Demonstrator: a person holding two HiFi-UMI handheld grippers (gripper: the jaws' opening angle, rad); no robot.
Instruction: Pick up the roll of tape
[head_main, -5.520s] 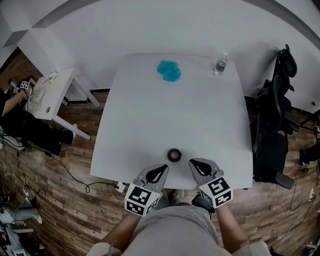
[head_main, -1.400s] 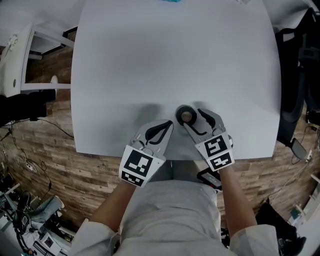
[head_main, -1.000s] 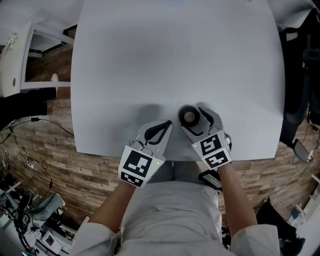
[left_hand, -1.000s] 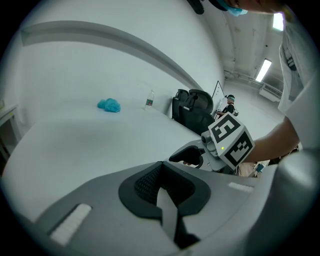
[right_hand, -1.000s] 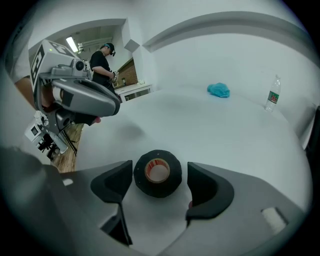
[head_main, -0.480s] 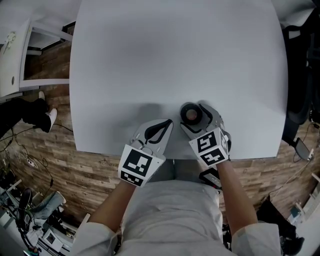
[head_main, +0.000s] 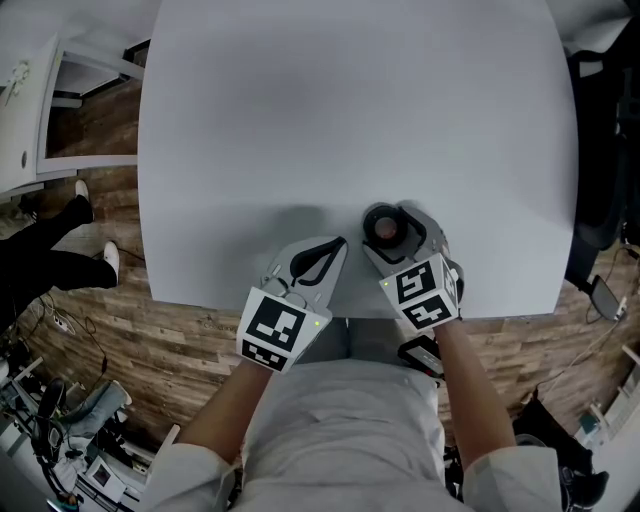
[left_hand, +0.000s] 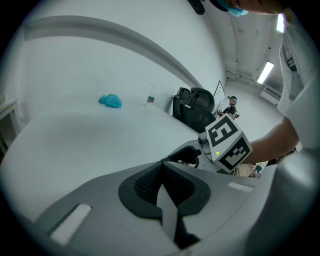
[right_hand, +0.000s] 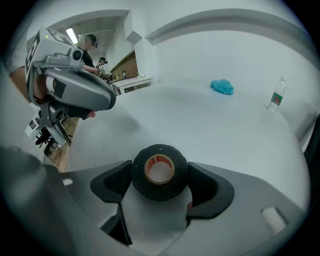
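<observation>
Roll of tape (right_hand: 159, 171) pinched by right hand-held gripper (right_hand: 160, 176), near white table (head_main: 350, 120) front edge, left hand-held gripper (left_hand: 161, 184) pressed together.

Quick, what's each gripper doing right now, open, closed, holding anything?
Left gripper: closed, empty.
Right gripper: closed on the roll of tape.

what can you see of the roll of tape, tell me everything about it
The roll of tape is a matte black ring wound on a pale core that looks like cardboard, with red print inside. It looks nearly full. It is level, hole upward, at the white table near its front edge, right of centre; I cannot tell whether it rests there or is just lifted. The right gripper presses a dark pad against each side.
</observation>
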